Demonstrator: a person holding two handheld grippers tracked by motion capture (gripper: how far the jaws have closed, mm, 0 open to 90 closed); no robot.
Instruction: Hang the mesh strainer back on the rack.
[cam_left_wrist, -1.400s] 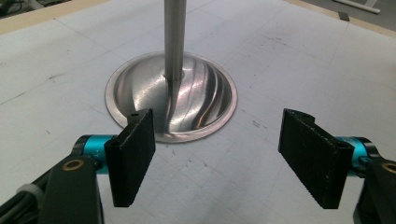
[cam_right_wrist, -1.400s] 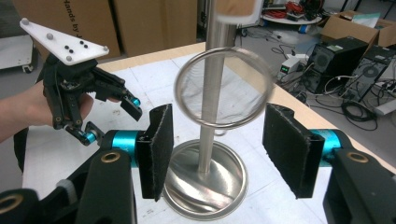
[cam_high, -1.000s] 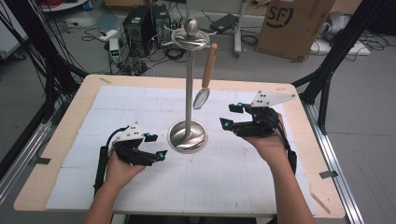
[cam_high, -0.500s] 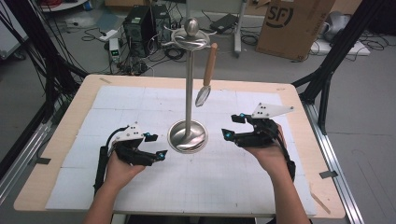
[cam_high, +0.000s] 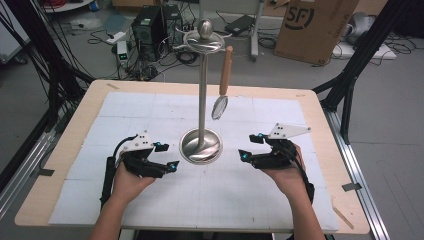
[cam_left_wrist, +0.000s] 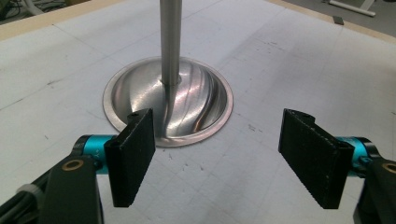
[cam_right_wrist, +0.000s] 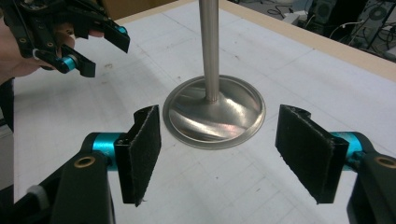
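Note:
A tall steel stand (cam_high: 202, 90) with a round domed base (cam_high: 201, 145) stands mid-table; its base also fills the middle of the left gripper view (cam_left_wrist: 168, 100) and the right gripper view (cam_right_wrist: 215, 109). A spoon with a wooden handle (cam_high: 223, 80) hangs from the stand's top ring. My left gripper (cam_high: 167, 155) rests left of the base, open, nothing between its jaws (cam_left_wrist: 219, 161). My right gripper (cam_high: 250, 147) sits right of the base, open and empty too (cam_right_wrist: 219, 156). The other hand's gripper (cam_right_wrist: 88, 42) appears at the upper left of the right gripper view.
A white gridded mat (cam_high: 150, 115) covers the wooden table (cam_high: 65, 145). Beyond the far edge are a computer tower (cam_high: 150, 22), cables and a cardboard box (cam_high: 312, 25) on the floor. Black frame legs (cam_high: 350, 85) stand at the table's right.
My right gripper has come down and back toward the person, from beside the hanging spoon to the mat right of the base. The left gripper has stayed put.

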